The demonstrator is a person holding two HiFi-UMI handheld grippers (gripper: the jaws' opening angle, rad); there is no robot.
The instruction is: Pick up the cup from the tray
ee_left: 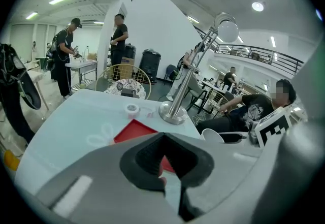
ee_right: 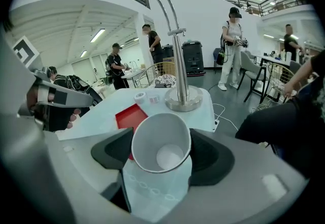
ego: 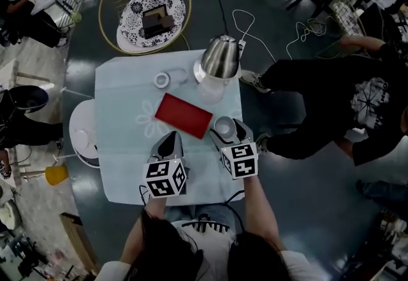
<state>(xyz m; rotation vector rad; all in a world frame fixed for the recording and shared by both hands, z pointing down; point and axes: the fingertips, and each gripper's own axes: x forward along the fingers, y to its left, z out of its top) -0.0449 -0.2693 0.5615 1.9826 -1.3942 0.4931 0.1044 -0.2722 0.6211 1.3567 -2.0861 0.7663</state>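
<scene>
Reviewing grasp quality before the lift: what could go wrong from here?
1. Right gripper clamps the white paper cup near its rim; thin wall may buckle or slip.
2. Cup sits tilted in the jaws, so it could rotate.
3. Lamp base stands just ahead; a forward swing could hit it.

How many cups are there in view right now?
1. The white paper cup is clamped in the right gripper, just right of the flat red tray. No others show.

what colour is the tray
Red; the tray shows best in the head view.
</scene>
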